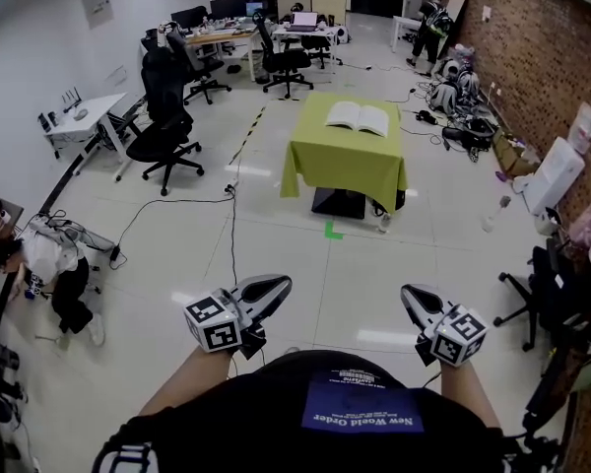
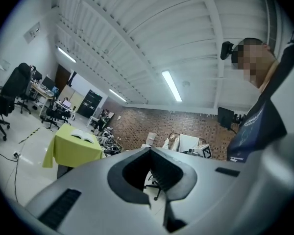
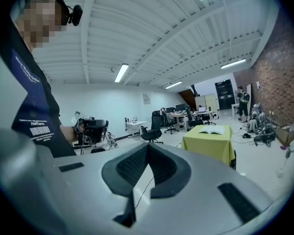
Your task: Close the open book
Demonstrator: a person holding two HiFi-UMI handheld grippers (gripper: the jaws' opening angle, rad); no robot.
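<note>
An open book (image 1: 358,117) lies flat, white pages up, on a small table under a yellow-green cloth (image 1: 345,166), several steps ahead of me across the floor. The book (image 2: 83,136) sits at the lower left of the left gripper view and the book (image 3: 211,130) at the right of the right gripper view. My left gripper (image 1: 279,285) and right gripper (image 1: 412,295) are held low in front of my body, far short of the table. Both point forward with their jaws shut and nothing between them.
Black office chairs (image 1: 164,138) and desks stand at the left and back. A person (image 1: 51,267) crouches on the floor at the far left. Cables and a green tape mark (image 1: 332,231) lie on the floor. Bags and another chair (image 1: 532,299) line the brick wall at right.
</note>
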